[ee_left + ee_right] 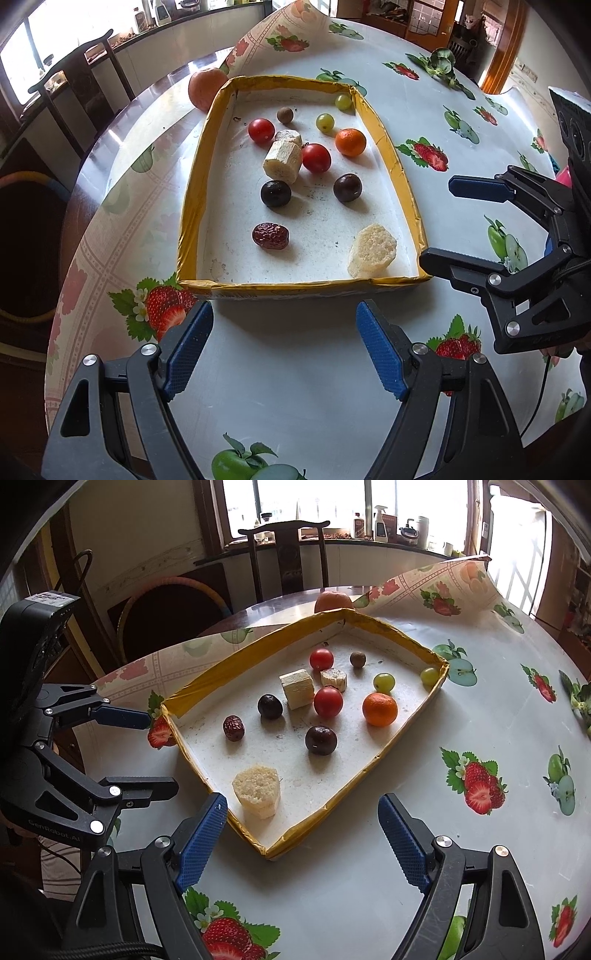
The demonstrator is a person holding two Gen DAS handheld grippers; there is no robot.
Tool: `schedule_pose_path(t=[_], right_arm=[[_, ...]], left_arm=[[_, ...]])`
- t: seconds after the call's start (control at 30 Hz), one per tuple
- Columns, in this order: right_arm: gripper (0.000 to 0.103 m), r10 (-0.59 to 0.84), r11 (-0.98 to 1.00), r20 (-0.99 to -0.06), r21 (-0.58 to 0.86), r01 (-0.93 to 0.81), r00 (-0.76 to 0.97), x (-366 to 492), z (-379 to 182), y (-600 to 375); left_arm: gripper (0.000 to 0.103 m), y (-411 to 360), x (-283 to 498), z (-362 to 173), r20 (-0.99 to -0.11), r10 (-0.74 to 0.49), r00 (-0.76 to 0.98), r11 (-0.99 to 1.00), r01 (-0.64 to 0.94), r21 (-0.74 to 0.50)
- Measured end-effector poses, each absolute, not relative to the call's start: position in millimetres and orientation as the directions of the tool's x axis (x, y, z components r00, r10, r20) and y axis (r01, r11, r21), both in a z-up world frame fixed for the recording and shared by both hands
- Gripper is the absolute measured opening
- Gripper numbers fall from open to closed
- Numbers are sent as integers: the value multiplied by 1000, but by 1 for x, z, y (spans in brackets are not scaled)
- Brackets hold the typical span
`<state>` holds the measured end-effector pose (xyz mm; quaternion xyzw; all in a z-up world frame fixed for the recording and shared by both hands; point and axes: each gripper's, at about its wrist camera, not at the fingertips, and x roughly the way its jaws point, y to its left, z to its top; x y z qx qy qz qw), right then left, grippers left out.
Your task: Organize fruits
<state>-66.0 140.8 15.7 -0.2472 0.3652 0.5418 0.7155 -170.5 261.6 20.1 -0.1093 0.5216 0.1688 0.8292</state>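
Shallow yellow-rimmed cardboard tray (388, 144) of small mixed fruits (316, 158) on fruit-print tablecloth (295, 369), left gripper (284, 350) and right gripper (303, 843) both spread wide, empty, near tray's edge

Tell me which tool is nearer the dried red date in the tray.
Left. The left tool hovers open just outside the tray edge nearest the date; the right tool, also open, sits farther off by another corner.

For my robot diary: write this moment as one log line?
left gripper: open, empty | right gripper: open, empty | fruits: all in tray
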Motion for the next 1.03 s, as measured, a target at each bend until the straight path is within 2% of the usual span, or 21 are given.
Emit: schedule_pose_path(t=[1.03], right_arm=[[85,596,304,-789,51,-951,149,-64,16,141]], left_arm=[[80,261,-169,23,-899,169,403,919,-395,-4]])
